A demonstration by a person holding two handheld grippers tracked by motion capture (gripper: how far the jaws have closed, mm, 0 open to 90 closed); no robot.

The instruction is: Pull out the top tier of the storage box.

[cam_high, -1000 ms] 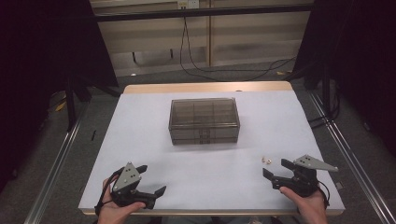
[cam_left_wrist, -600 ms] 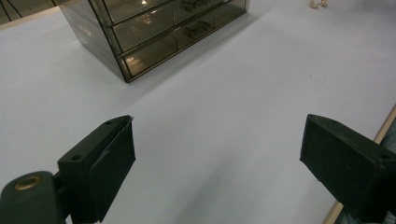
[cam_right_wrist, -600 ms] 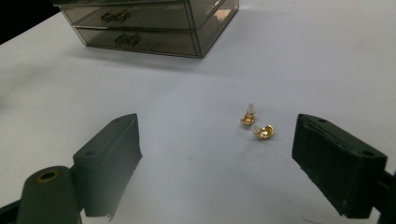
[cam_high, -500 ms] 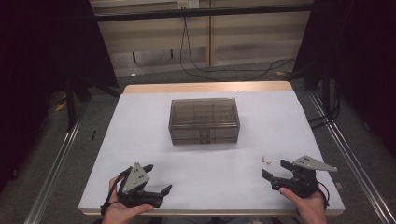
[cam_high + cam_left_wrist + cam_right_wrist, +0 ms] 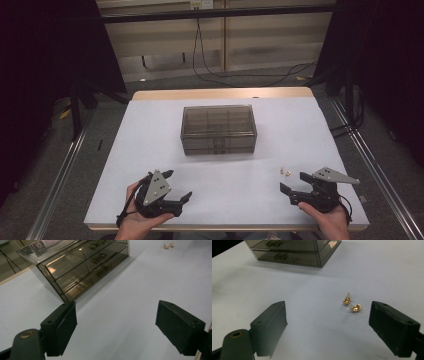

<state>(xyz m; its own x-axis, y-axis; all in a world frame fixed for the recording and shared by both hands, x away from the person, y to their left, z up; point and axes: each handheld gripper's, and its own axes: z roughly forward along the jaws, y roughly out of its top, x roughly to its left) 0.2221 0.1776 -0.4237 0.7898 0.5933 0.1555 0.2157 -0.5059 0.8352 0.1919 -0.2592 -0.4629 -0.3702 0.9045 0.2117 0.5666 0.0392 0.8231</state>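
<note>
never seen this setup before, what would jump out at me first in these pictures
A smoky see-through drawer box sits in the middle of the white table, its drawers shut. Near the table's right front lie two small gold earrings, close to the right hand-held gripper. The left hand-held gripper is at the left front; both stand open with nothing between their jaws.

The high view looks forward and down from above the near edge of the tabletop, taking in all of it from well off. Each gripper view sits low and close, looking along its own fingers across the surface. All three share the drawer box and the gold earrings; the right gripper view is nearest the earrings.
</note>
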